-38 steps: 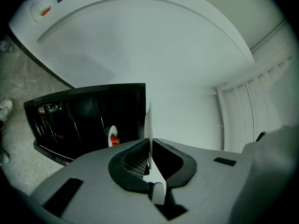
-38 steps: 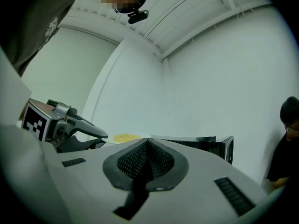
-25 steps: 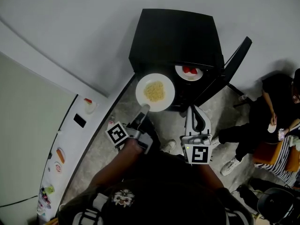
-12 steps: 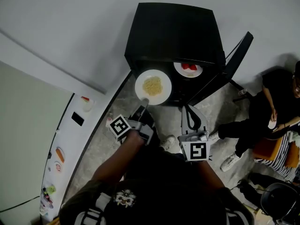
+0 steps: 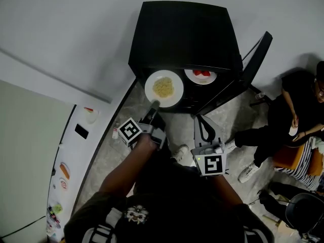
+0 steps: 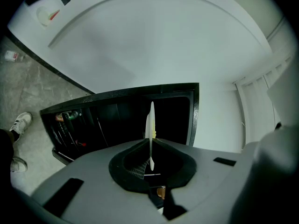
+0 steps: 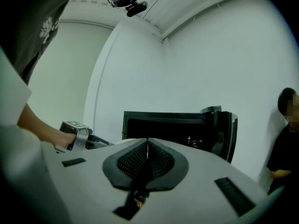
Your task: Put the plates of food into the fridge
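Person wears dark printed T-shirt (image 5: 167,209); grey left tool (image 5: 155,105) and right tool (image 5: 201,119) carry marker cubes (image 5: 130,131).

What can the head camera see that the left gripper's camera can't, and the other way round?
Head view only: yellow noodles from above, a second plate with red food, the right gripper. Left gripper view only: the noodle plate edge-on in the left gripper's grip, the door shelves. Both: the black fridge, the noodle plate.

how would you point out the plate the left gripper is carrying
Find the black box-shaped fridge with its door open. Two round white plates show at its open front; the left plate, gripped at its near rim by the left gripper, is it. It carries a yellow noodle-like heap, while the right plate holds red pieces.
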Demonstrator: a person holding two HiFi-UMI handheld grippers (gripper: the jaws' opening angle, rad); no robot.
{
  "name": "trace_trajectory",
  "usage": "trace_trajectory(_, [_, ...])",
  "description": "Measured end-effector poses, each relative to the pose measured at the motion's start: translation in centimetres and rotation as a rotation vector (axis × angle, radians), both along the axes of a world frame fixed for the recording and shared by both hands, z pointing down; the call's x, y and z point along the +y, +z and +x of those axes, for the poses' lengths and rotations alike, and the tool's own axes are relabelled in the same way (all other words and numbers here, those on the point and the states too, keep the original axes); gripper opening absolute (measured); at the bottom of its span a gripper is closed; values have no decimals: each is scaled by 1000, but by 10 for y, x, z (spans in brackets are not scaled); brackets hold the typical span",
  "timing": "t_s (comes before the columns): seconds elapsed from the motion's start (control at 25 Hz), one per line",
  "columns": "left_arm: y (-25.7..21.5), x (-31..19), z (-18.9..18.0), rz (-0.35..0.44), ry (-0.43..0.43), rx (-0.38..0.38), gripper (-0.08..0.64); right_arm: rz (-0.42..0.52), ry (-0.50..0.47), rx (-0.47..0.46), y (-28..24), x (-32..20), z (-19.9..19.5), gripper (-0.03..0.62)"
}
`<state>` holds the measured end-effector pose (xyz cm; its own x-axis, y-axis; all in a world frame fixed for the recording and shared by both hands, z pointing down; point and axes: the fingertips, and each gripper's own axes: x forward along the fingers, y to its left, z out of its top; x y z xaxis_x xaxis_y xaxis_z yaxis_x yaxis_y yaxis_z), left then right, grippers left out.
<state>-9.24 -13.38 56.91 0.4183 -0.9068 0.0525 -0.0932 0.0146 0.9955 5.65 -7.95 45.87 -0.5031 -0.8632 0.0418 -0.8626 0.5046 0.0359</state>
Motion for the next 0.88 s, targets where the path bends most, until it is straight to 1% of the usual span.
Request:
trace_trajectory(0.2, [7, -16, 0, -20, -10, -5, 34, -3, 10, 3, 1, -6, 3, 25])
trace_trajectory(0.44, [16, -36, -3, -21, -32, -13, 32, -14, 21, -11, 6, -12, 4, 26])
trace_trajectory(0.64, [24, -46, 1, -37, -70, 12, 32, -43, 25, -23, 14, -14, 9, 26])
trace_trajectory(0.88, [26, -64, 1, -41, -89, 22, 32, -55, 32, -24, 19, -20, 14, 26])
